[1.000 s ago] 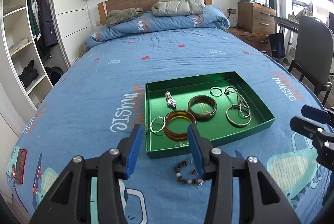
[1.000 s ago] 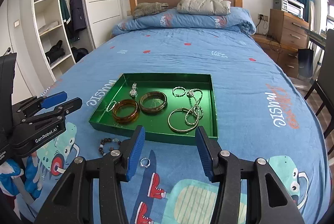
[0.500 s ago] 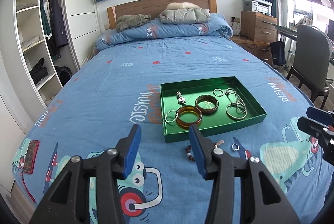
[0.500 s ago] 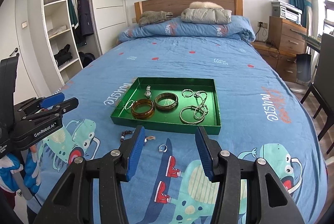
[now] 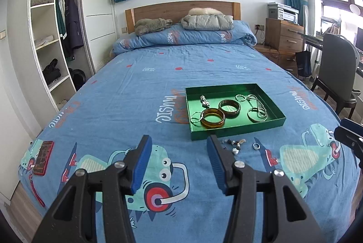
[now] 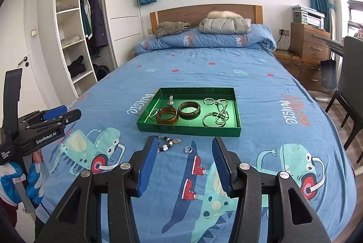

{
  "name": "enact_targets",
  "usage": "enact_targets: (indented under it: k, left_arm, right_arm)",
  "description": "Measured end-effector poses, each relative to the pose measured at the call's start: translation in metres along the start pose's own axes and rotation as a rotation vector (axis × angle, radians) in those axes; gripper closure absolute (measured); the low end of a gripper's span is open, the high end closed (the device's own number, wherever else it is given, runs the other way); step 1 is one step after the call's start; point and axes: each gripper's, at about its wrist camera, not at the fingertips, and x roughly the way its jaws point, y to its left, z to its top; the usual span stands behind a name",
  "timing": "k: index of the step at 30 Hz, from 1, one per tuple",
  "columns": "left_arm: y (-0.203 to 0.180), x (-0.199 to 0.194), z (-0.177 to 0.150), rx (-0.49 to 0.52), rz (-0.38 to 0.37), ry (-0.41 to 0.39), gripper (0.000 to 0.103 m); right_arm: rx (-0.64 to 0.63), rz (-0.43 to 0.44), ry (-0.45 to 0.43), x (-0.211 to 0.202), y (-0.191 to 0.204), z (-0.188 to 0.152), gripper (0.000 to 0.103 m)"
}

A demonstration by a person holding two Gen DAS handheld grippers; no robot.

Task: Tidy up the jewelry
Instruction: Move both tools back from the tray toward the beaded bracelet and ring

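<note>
On the blue cartoon-print bedspread (image 5: pixel 136 88), seen from the left wrist view, a shallow green rectangular tray (image 5: pixel 238 129) sits right of centre. Inside it lie an amber translucent bangle (image 5: pixel 212 121), a dark brown bangle (image 5: pixel 229 108), a thin silver hoop (image 5: pixel 196 117) touching the amber bangle's left side, a small silver watch (image 5: pixel 204 101), a small silver ring-shaped piece (image 5: pixel 240 97) and a silver chain with a large silver hoop (image 5: pixel 257 110). Just in front of the tray's near wall, on the bedspread, lie a dark beaded bracelet (image 5: pixel 233 144) and, to its right, a small silver finger ring (image 5: pixel 256 146). The left tool (image 5: pixel 179 160) hangs above the bedspread with its blue-padded jaws spread wide and nothing between them. A red phone (image 5: pixel 43 156) lies near the bed's left edge. The right tool's tip shows at the right border.

From the right wrist view, the same tray (image 6: pixel 188 129) lies ahead, with the amber bangle (image 6: pixel 166 115) and dark brown bangle (image 6: pixel 189 109) side by side and the chain and hoop (image 6: pixel 215 117) at the right. The beaded bracelet (image 6: pixel 168 143) lies just before the tray's near wall, close to the left jaw tip; the finger ring (image 6: pixel 188 149) lies beside it, apart. The right tool (image 6: pixel 185 160) is spread wide and holds nothing. The left tool (image 6: pixel 56 116) appears at the left, also spread.
</note>
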Motion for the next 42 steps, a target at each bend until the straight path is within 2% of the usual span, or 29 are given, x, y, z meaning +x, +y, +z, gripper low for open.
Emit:
enact_targets:
  k: [5, 11, 22, 34, 42]
  left_arm:
    - [-0.002, 0.006, -0.006, 0.003, -0.015, 0.015, 0.054]
    - [-0.006, 0.034, -0.015, -0.003, -0.044, 0.062, 0.054]
    - [-0.015, 0.102, -0.025, -0.004, -0.113, 0.155, 0.054]
    - [-0.029, 0.176, -0.036, -0.037, -0.236, 0.254, 0.054]
    - [-0.037, 0.209, -0.041, -0.035, -0.291, 0.304, 0.055]
  right_arm:
    - [0.013, 0.0, -0.001, 0.001, -0.006, -0.005, 0.054]
    - [0.02, -0.001, 0.04, 0.02, -0.014, -0.012, 0.058]
    - [0.001, 0.034, 0.139, 0.092, -0.024, -0.022, 0.061]
    - [-0.067, 0.109, 0.266, 0.175, -0.022, -0.041, 0.062]
    - [-0.105, 0.116, 0.317, 0.209, -0.019, -0.049, 0.071]
